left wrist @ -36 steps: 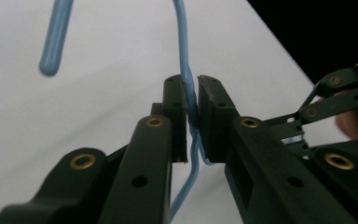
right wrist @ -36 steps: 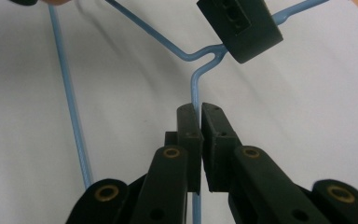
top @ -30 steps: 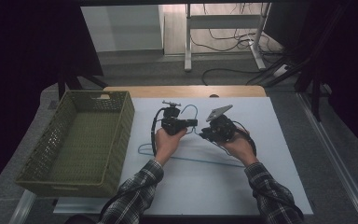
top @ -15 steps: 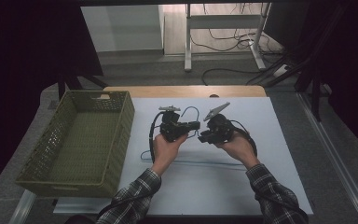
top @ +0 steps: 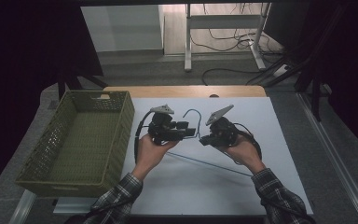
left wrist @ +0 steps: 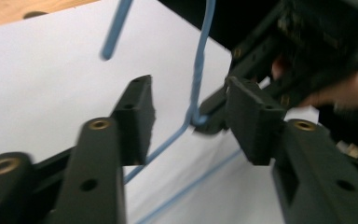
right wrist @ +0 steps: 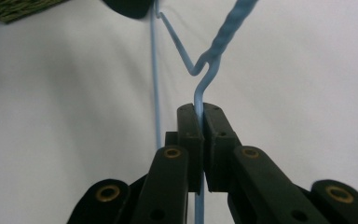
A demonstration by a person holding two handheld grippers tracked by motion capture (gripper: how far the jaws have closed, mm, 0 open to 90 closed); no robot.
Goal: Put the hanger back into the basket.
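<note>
Gripping the blue wire hanger near its twisted neck, the right tool was clamped tight; the left tool stood wide around the neck, above bench centre, basket at nine o'clock.

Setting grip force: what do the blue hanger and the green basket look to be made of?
Hanger: thin wire, likely metal under a matte blue coating; its neck is twisted like wire. Basket: olive woven-look mesh, probably moulded plastic or wicker; I cannot tell which.
</note>
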